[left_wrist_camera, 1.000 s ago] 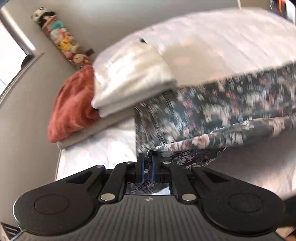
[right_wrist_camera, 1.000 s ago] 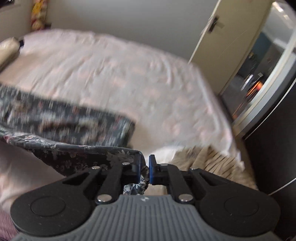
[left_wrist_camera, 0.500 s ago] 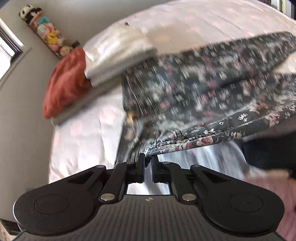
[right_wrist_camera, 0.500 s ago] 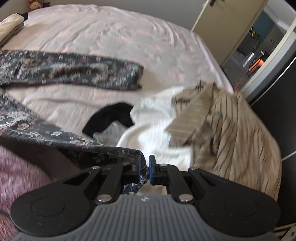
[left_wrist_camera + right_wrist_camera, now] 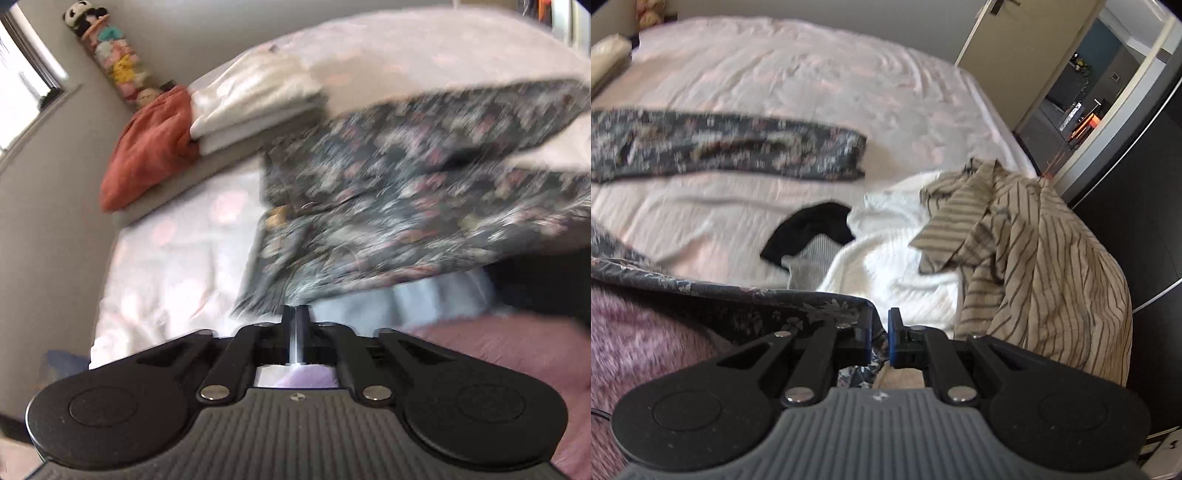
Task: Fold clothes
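Dark floral trousers [image 5: 406, 192] lie spread across the pink-white bed [image 5: 177, 258], blurred by motion. Their near edge runs down to my left gripper [image 5: 295, 314], whose jaws are shut with the cloth pinched at the very tips. In the right wrist view one trouser leg [image 5: 738, 147] lies flat across the bed. The other floral edge [image 5: 738, 299] stretches from the left into my right gripper [image 5: 879, 328], which is shut on it, cloth showing between and below its blue pads.
A folded cream stack [image 5: 255, 99] and a rust-red garment [image 5: 151, 147] sit at the bed's far left by a column of plush toys [image 5: 114, 62]. A striped beige shirt [image 5: 1027, 236], white garment [image 5: 897, 258] and black piece [image 5: 809, 229] lie right. A fuzzy pink sleeve [image 5: 639, 332] is close.
Both grippers have drawn back and down with the floral trousers, pulling them toward the near bed edge. The heap of shirts has come into the right wrist view.
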A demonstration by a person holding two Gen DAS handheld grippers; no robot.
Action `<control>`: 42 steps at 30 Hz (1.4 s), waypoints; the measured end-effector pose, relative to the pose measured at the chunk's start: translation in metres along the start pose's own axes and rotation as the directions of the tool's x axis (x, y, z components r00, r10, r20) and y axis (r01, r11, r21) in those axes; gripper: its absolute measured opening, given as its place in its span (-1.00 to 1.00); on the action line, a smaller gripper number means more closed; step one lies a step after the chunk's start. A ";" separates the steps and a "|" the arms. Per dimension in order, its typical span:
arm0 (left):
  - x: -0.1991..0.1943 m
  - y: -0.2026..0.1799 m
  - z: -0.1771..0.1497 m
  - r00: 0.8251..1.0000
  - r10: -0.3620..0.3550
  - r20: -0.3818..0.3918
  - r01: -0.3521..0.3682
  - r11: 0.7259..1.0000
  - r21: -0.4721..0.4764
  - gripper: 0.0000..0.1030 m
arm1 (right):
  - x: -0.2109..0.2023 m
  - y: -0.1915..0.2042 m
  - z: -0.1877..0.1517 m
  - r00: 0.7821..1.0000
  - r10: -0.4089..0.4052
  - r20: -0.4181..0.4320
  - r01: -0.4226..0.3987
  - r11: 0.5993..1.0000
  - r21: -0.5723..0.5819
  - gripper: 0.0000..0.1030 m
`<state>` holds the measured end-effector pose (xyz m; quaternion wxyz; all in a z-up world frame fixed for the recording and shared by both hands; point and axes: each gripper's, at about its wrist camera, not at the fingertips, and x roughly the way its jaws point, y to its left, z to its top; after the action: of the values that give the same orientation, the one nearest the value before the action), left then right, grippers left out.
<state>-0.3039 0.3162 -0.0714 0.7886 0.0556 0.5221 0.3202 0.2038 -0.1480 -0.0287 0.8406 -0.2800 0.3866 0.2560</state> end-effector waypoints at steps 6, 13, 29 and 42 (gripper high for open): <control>0.014 0.028 -0.024 0.998 -0.026 -0.054 0.019 0.993 -0.113 -1.00 | 0.013 0.003 -0.014 0.995 0.025 -0.095 -0.024 1.000 0.012 -0.79; 0.019 0.029 -0.003 0.999 -0.051 -0.004 0.050 0.994 -0.095 -1.00 | -0.006 -0.012 -0.001 0.998 -0.009 -0.062 0.013 0.998 0.054 -0.29; 0.072 -0.025 0.160 0.972 -0.198 0.130 0.188 0.979 0.083 -0.57 | 0.050 0.067 0.120 0.981 0.178 0.076 -0.176 0.984 -0.026 -0.16; 0.197 -0.068 0.241 0.950 -0.313 0.023 0.313 0.949 -0.034 -0.24 | 0.142 0.234 0.214 0.889 0.452 0.074 -0.437 0.885 -0.159 -0.08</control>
<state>-0.0170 0.4327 -0.1468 0.8347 -0.0395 0.5115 0.2002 0.2416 0.1918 -0.0889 0.7579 -0.2268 0.3757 0.4828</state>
